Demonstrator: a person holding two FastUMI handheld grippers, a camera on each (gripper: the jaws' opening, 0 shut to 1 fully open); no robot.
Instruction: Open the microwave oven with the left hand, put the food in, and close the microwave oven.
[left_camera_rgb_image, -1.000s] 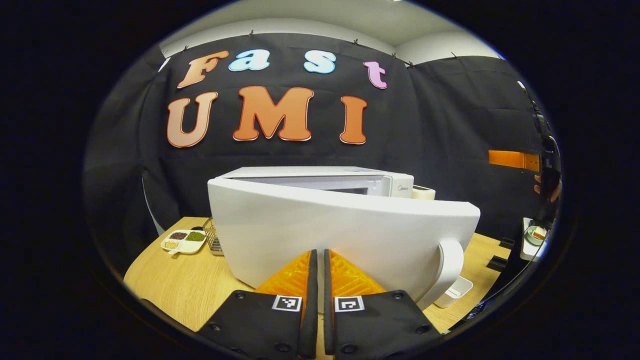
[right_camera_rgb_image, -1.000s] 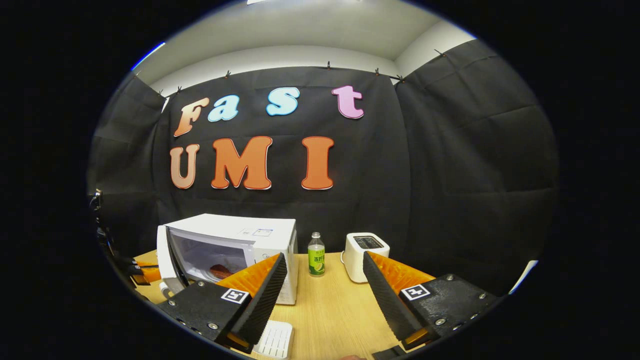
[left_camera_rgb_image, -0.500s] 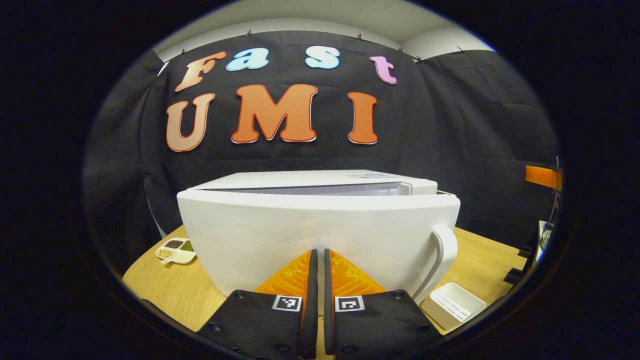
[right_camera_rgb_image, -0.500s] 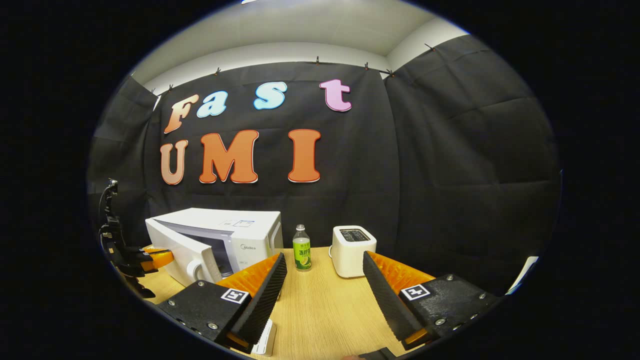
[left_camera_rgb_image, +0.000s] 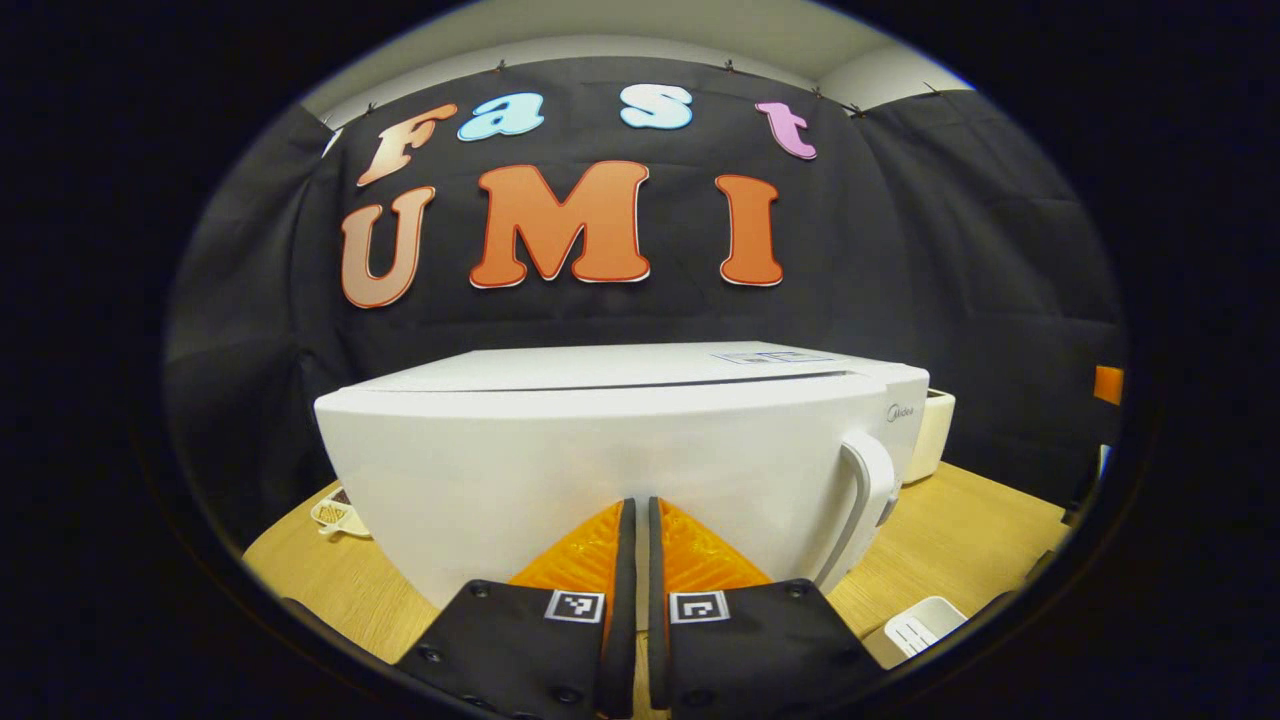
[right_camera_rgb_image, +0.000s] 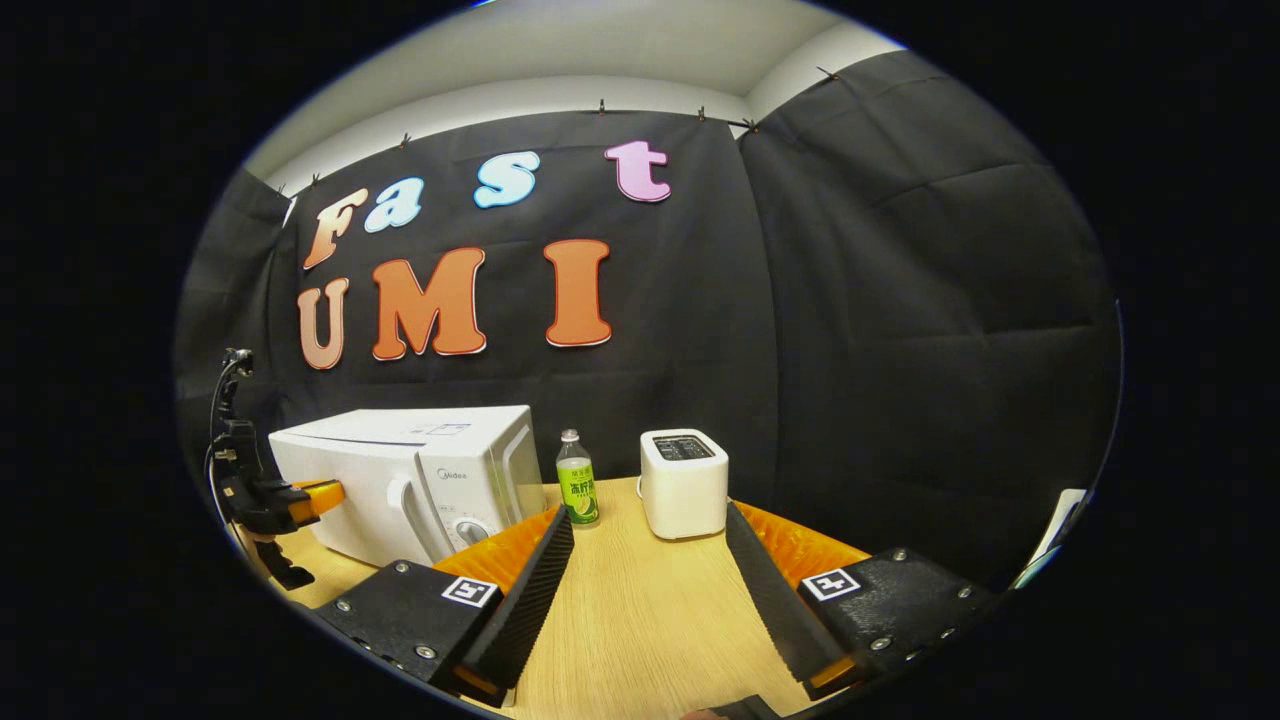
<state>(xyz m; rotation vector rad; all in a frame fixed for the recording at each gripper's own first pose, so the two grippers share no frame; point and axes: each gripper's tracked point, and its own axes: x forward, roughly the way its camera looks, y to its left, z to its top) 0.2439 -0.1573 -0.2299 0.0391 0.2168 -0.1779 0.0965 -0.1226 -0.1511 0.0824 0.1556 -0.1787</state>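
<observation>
The white microwave oven (left_camera_rgb_image: 620, 440) stands on the wooden table with its door flat against the body. Its curved handle (left_camera_rgb_image: 862, 500) sits at the door's right side in the left gripper view. My left gripper (left_camera_rgb_image: 635, 515) is shut with nothing between its fingers, its tips against the door's front. In the right gripper view the microwave oven (right_camera_rgb_image: 400, 480) appears at the left with the left gripper (right_camera_rgb_image: 320, 492) touching its door. My right gripper (right_camera_rgb_image: 645, 560) stands open over the table, apart from the oven. The food is hidden from view.
A green-labelled bottle (right_camera_rgb_image: 575, 485) and a white toaster (right_camera_rgb_image: 684, 482) stand right of the oven. A small white tray (left_camera_rgb_image: 920, 630) lies on the table by the oven's front right corner. A divided dish (left_camera_rgb_image: 335, 515) sits at the far left.
The oven door has swung from half open to flat against the body, with my shut left gripper following it. The right gripper drew back and to the right.
</observation>
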